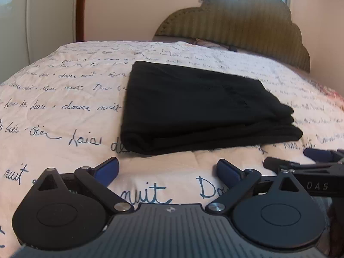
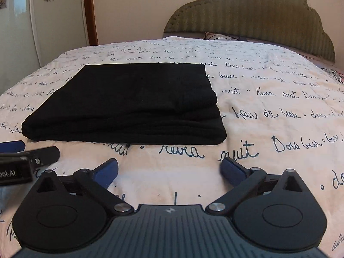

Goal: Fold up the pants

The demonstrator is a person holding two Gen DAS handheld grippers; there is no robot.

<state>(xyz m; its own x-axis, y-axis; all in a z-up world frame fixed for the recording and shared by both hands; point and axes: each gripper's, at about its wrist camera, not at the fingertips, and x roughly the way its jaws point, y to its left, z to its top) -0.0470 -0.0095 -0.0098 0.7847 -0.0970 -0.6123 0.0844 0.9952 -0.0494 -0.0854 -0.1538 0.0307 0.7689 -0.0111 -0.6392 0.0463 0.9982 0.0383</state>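
Observation:
The black pants [image 1: 200, 109] lie folded into a flat rectangular stack of layers on the white bedspread [image 1: 64, 99]. They also show in the right wrist view [image 2: 129, 105], left of centre. My left gripper [image 1: 167, 171] is open and empty, a short way in front of the stack's near edge. My right gripper [image 2: 168, 172] is open and empty, in front of the stack's near right corner. Each gripper shows at the edge of the other's view, the right one [image 1: 318, 161] and the left one [image 2: 19, 157].
The bedspread [image 2: 268, 111] has dark handwritten script all over. A green scalloped headboard [image 1: 240, 21] stands at the far end. A white wardrobe door [image 2: 21, 21] with flower stickers and a brown door frame stand at the left. A pillow edge [image 2: 217, 36] lies below the headboard.

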